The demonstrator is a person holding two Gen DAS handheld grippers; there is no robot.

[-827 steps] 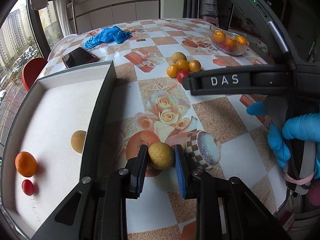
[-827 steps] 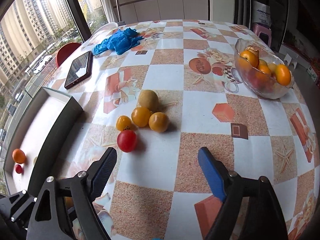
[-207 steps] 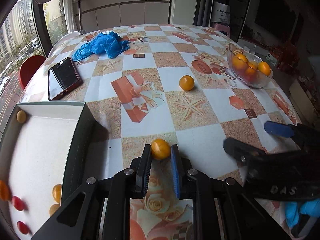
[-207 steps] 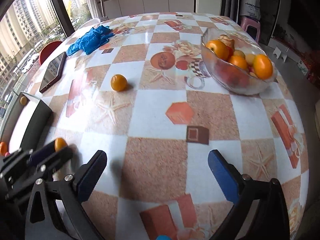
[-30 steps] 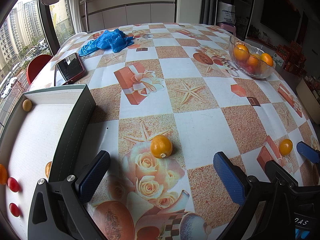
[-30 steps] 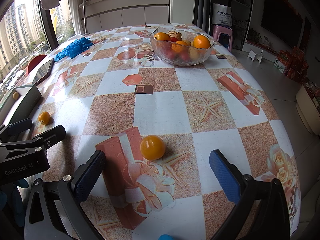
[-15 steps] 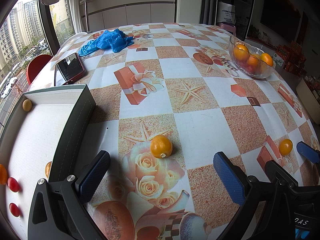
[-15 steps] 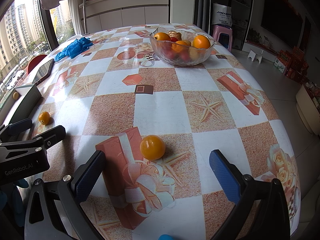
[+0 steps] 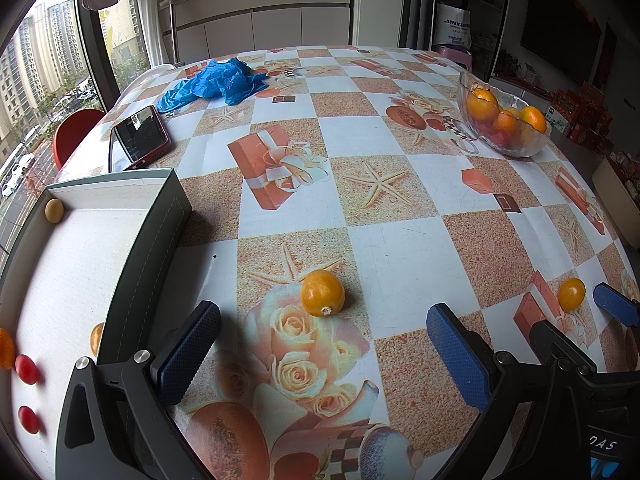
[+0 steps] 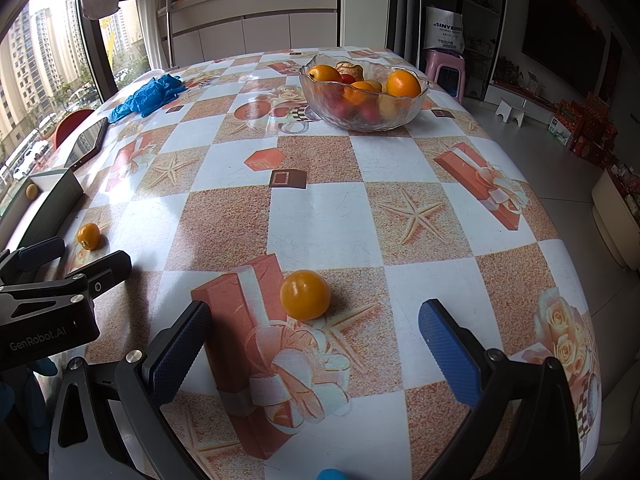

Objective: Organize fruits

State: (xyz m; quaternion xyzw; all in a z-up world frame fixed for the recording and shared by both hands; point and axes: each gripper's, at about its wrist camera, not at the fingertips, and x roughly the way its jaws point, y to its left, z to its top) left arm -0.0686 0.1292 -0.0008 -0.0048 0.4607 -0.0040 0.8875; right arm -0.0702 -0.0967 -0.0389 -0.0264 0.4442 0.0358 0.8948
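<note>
Two fruits lying loose on the checked worktop (image 9: pixel 376 136).
We are holding both grippers, left gripper (image 9: pixel 320 344) and right gripper (image 10: pixel 310 344), jaws apart, each with an orange fruit (image 9: pixel 322 293) (image 10: pixel 305 294) at twelve o'clock; tray (image 9: pixel 144 248) at nine.

**Checked table with fruit, bowl and tray**

The table (image 9: pixel 360 140) wears a cloth of white and tan squares printed with starfish, gift boxes and roses. Directly on it lie one orange fruit (image 9: pixel 322 293) near the tray (image 9: pixel 156 236) at the left edge, and another orange fruit (image 10: pixel 305 294) well apart to the right. A glass bowl (image 10: pixel 362 118) stands toward the far right, and a phone (image 9: pixel 140 138) and crumpled blue gloves (image 9: pixel 216 84) lie at the far left.
</note>
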